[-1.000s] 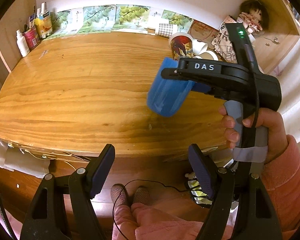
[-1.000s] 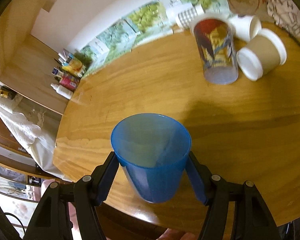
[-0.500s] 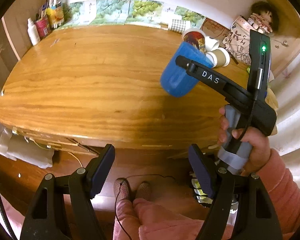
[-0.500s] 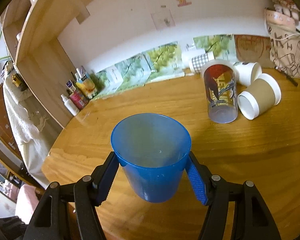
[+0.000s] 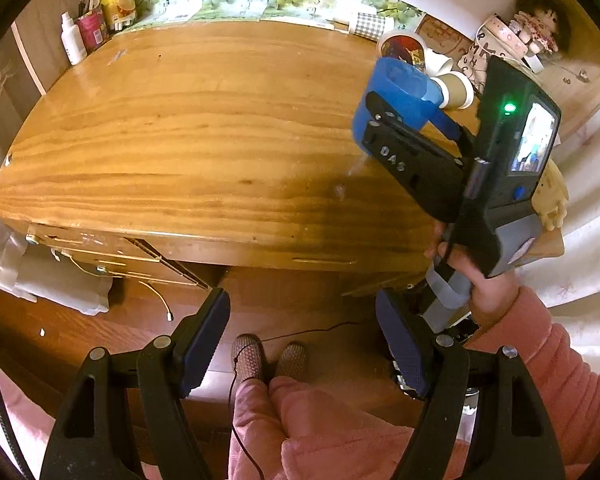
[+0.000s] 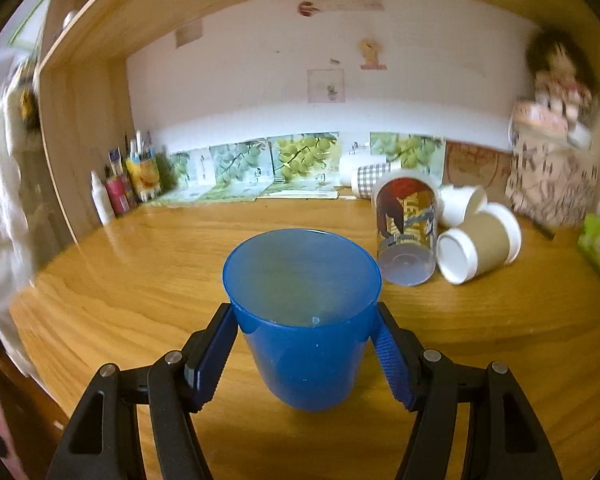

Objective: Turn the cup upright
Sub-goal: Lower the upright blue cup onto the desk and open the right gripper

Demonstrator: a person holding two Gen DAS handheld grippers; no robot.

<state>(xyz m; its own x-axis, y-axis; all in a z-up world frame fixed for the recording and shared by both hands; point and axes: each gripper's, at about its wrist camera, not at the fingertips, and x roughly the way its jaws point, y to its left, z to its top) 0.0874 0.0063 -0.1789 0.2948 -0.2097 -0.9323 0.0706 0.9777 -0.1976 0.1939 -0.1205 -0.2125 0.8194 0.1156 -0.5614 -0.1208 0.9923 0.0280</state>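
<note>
My right gripper is shut on a blue plastic cup, its fingers on both sides of the wall. The cup is nearly upright with its mouth up, just above the wooden table. In the left wrist view the same blue cup is held in the right gripper over the table's right part. My left gripper is open and empty, held in front of the table's near edge, above the floor.
A printed tumbler, a brown paper cup and white cups lie at the back right. Bottles stand at the back left. A doll and a patterned box are at the far right.
My right gripper has turned the blue cup from tilted to nearly upright and lowered it toward the table. My left gripper has stayed open and drawn back a little.
</note>
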